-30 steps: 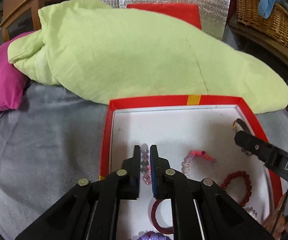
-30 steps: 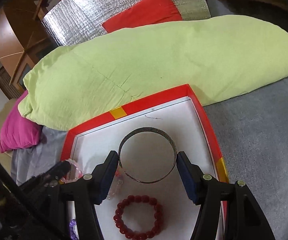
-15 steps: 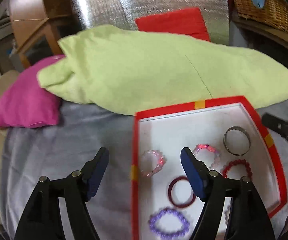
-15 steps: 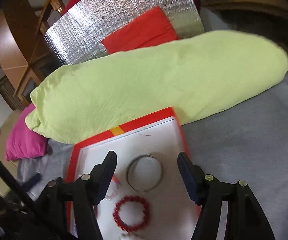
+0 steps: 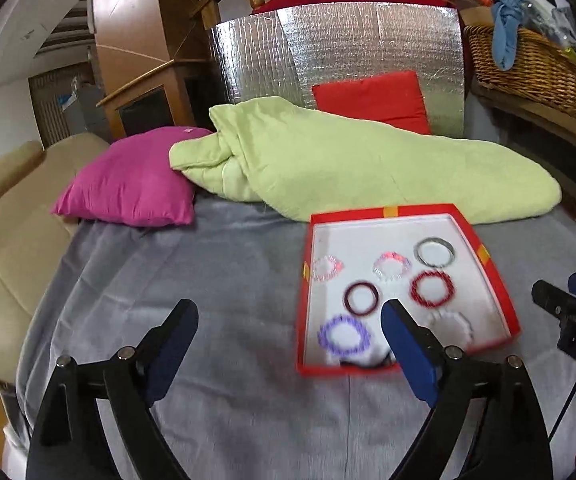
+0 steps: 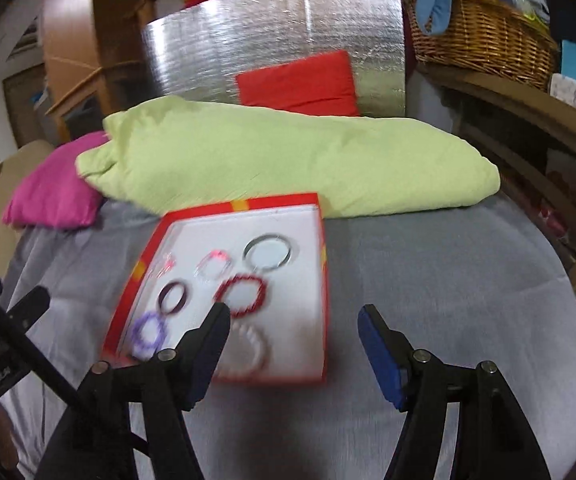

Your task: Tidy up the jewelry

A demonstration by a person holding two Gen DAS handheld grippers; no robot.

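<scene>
With seven bracelets (image 5: 431,294) laid apart in the red tray (image 5: 496,280), sorting looked nearly done; both the left gripper (image 5: 288,320) and right gripper (image 6: 293,322) were opening, empty.

7 bracelets (image 5: 434,251), 1 tray (image 5: 491,276)

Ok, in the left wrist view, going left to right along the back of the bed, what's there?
Magenta pillow → light green blanket → wicker basket on the shelf at the far right. The red cushion overlaps the blanket's span, so I leave it out.
</scene>
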